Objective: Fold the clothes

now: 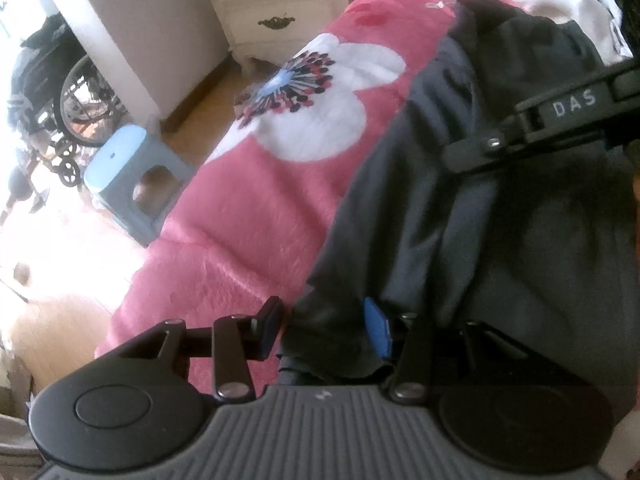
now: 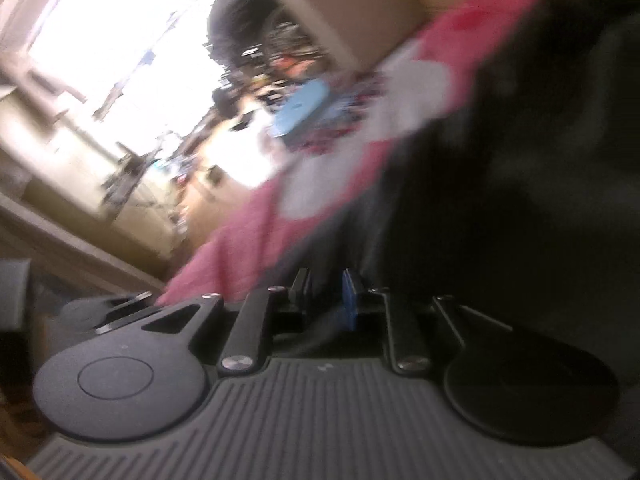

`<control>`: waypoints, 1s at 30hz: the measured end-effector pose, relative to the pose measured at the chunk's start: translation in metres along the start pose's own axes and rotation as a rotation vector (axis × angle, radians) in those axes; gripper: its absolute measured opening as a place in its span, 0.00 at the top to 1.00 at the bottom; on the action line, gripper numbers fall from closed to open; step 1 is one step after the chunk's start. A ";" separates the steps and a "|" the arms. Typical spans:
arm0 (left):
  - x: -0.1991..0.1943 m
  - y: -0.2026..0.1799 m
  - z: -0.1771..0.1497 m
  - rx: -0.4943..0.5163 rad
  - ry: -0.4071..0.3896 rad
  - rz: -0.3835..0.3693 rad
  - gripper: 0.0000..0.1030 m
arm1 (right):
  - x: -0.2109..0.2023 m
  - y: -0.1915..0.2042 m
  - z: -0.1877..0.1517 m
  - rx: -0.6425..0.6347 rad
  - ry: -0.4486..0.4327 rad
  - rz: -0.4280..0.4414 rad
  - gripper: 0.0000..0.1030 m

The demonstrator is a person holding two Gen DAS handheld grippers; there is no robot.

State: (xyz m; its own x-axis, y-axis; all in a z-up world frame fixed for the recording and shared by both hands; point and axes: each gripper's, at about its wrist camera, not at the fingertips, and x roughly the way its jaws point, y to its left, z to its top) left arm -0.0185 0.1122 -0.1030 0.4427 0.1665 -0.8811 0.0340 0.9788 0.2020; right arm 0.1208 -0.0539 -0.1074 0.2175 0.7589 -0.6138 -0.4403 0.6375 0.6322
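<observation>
Both wrist views look closely down at the pink blanket (image 1: 256, 216)

Dark garment (image 1: 500, 208) lies rumpled on pink blanket (image 1: 248, 216).

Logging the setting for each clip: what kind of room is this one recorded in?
Most likely a bedroom in a home. A dark garment lies on a bed covered by a pink flowered blanket, a white nightstand with drawers stands beside it, and a small blue stool sits on the wooden floor.
</observation>
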 end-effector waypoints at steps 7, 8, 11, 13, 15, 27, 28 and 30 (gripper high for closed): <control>0.003 0.008 0.002 -0.047 0.022 -0.029 0.52 | -0.022 0.008 0.013 -0.092 -0.047 -0.017 0.84; 0.003 0.009 0.001 -0.053 0.024 -0.034 0.52 | -0.021 0.010 0.015 -0.101 -0.054 -0.018 0.84; 0.004 0.011 0.003 -0.067 0.035 -0.041 0.52 | -0.011 -0.003 0.022 -0.051 -0.076 -0.060 0.84; 0.004 0.011 0.005 -0.076 0.044 -0.041 0.51 | -0.004 -0.015 0.026 -0.002 -0.089 -0.124 0.84; 0.004 0.011 0.006 -0.082 0.055 -0.040 0.51 | 0.000 -0.014 0.027 -0.029 -0.081 -0.157 0.84; 0.008 0.010 0.012 -0.090 0.093 -0.026 0.49 | 0.011 -0.026 0.042 0.004 -0.139 -0.222 0.87; 0.008 0.010 0.013 -0.093 0.096 -0.027 0.48 | 0.014 -0.030 0.041 0.008 -0.144 -0.218 0.87; 0.008 0.010 0.014 -0.096 0.101 -0.026 0.48 | 0.016 -0.031 0.040 0.001 -0.146 -0.217 0.88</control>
State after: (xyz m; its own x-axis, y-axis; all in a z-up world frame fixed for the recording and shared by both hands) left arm -0.0023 0.1220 -0.1019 0.3497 0.1471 -0.9252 -0.0432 0.9891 0.1410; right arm 0.1728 -0.0562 -0.1179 0.4300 0.6152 -0.6607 -0.3690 0.7877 0.4934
